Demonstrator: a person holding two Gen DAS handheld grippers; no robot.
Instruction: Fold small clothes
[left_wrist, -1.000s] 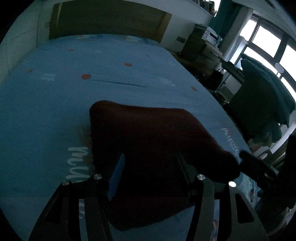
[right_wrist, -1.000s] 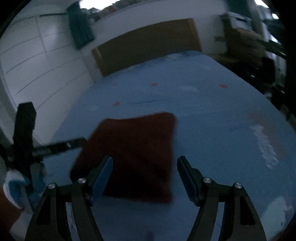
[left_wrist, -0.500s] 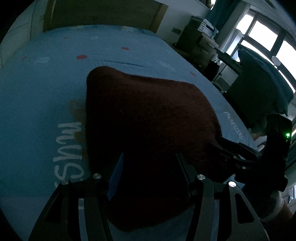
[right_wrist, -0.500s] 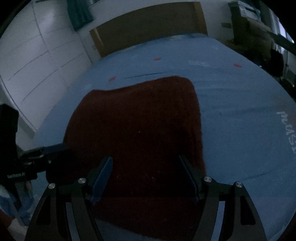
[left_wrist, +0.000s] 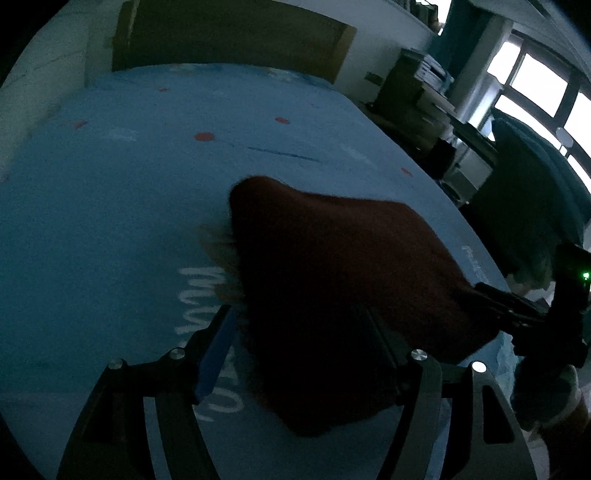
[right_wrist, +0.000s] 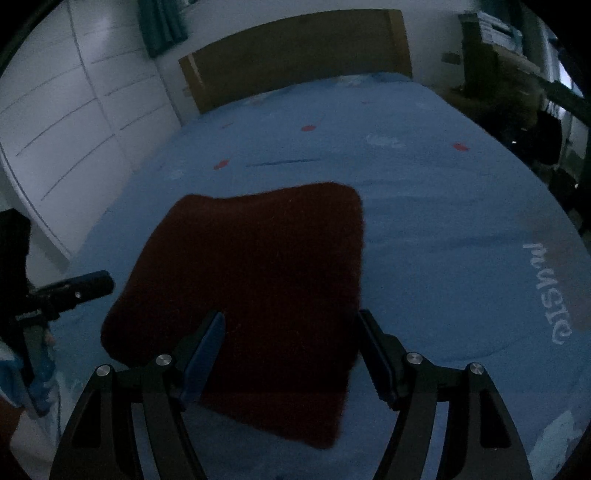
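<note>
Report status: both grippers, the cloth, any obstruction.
Left gripper open over dark red cloth. Right gripper open, holding nothing. Cloth lies on blue bedsheet. Nothing in the way.

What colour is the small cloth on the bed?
Dark red cloth, plain; clearest in the right wrist view.

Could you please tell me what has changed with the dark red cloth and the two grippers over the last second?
Half a second ago both grippers were close over the dark red cloth, which filled their views; now the left gripper and right gripper have drawn back, so it looks smaller again. Neither took hold of it. Both sets of fingers stayed open, and the cloth stayed folded on the blue bedsheet.
</note>
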